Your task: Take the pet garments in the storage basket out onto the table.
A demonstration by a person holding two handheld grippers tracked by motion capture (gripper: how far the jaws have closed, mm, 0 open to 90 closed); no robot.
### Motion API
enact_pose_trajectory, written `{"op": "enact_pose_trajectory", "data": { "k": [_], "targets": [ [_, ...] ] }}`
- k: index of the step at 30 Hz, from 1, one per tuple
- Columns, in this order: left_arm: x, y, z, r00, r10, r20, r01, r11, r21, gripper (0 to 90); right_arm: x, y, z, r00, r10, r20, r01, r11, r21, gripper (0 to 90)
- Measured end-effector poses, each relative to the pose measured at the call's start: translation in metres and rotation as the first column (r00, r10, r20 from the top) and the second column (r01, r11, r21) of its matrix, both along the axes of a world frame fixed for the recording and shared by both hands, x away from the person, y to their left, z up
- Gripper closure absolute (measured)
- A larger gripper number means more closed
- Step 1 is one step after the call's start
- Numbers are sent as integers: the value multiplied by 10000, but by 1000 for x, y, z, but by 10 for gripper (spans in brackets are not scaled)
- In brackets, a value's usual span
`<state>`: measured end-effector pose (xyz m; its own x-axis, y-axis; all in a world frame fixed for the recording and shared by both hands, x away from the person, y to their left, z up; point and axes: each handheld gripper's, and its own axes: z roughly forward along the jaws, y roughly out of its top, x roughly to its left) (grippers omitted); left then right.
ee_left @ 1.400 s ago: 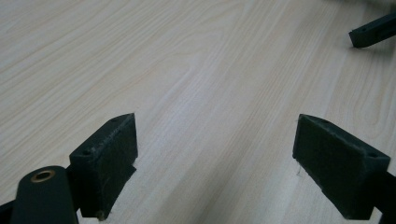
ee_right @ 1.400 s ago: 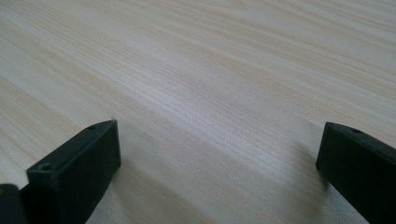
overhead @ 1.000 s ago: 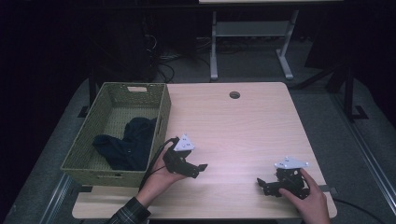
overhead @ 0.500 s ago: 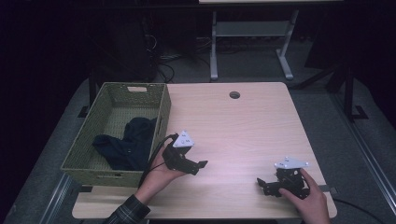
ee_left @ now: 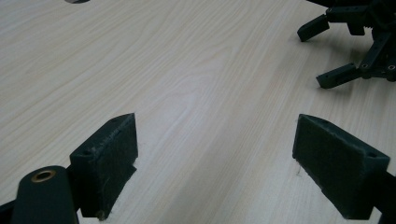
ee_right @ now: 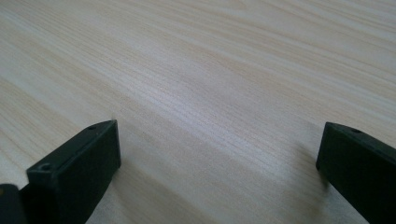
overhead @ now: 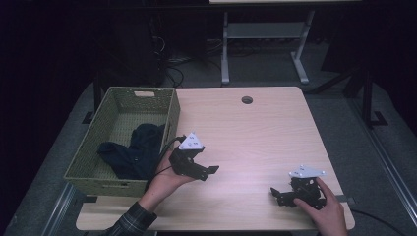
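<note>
two grippers sit over the bare wooden table (overhead: 255, 132), both empty with jaws spread wide. left gripper (overhead: 212, 170) is raised just beside the woven basket (overhead: 123, 98) — the nearest thing, a dark cloth (overhead: 133, 152), lies heaped inside it, its folds hard to make out. right gripper (overhead: 274, 193) rests low near the front edge, its hand (overhead: 324, 211) cut off by the frame.

A dark navy garment (overhead: 132, 153) lies crumpled in a woven olive-green basket (overhead: 96, 145) at the table's nine o'clock side. It is bunched toward the basket's near right corner (folds too dark to read), with one flap draped up against the right wall.
</note>
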<state>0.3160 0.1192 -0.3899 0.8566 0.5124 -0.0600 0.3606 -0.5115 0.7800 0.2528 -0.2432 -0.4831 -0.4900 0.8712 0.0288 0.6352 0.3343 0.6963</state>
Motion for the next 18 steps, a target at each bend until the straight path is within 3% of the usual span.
{"op": "enact_pose_trajectory", "data": {
  "k": [18],
  "targets": [
    [6, 10, 23, 9997, 115, 221, -110, 9998, -188, 138, 0, 0, 0, 10000, 4, 3, -4, 10000, 0, 0]
  ]
}}
